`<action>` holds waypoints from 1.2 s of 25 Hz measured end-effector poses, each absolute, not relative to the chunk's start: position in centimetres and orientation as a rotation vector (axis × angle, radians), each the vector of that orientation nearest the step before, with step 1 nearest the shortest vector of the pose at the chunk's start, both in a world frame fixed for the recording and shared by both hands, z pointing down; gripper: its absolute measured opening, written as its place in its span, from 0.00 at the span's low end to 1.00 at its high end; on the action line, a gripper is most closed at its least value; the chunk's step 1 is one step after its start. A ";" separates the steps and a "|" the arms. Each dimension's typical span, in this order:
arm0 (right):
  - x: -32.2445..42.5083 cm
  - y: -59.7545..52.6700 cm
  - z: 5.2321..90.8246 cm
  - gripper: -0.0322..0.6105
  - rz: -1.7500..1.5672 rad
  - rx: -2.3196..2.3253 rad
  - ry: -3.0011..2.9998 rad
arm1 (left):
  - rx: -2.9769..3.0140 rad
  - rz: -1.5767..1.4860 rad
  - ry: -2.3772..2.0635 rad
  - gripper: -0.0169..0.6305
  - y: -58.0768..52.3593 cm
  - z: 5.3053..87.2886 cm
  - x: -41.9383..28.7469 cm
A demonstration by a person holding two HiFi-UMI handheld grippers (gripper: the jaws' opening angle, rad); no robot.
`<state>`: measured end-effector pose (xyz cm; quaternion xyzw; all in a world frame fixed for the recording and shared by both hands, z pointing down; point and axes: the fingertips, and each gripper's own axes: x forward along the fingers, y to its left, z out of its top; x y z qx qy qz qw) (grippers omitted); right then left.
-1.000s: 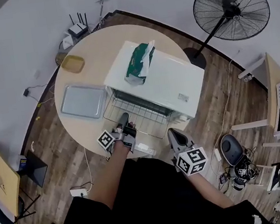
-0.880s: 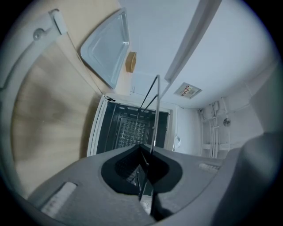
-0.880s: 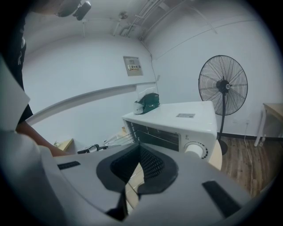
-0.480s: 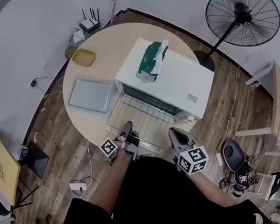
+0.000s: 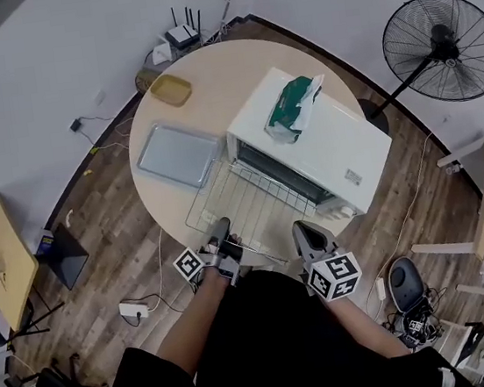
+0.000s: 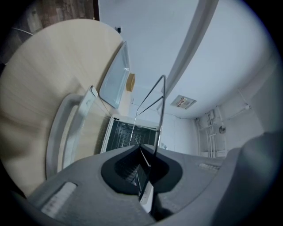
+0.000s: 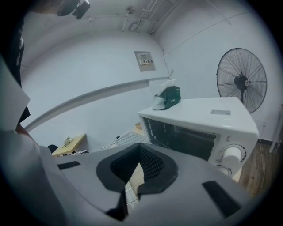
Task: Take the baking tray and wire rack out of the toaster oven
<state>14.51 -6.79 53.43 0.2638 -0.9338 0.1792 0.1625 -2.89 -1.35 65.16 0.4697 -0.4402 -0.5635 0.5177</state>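
Both jaws closed, left gripper (image 5: 219,229) on wire rack (image 5: 245,204) edge (at table (image 5: 210,82) rim), right gripper (image 5: 303,228) empty.

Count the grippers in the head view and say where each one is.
2. The left gripper is at the round table's near edge, shut on the wire rack's front bar. The right gripper is to its right, before the toaster oven, holding nothing.
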 end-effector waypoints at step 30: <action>-8.5 -3.7 51.9 0.05 0.416 0.476 -2.673 | 1.012 -1.571 -1.169 0.05 2.4 64.1 -26.3</action>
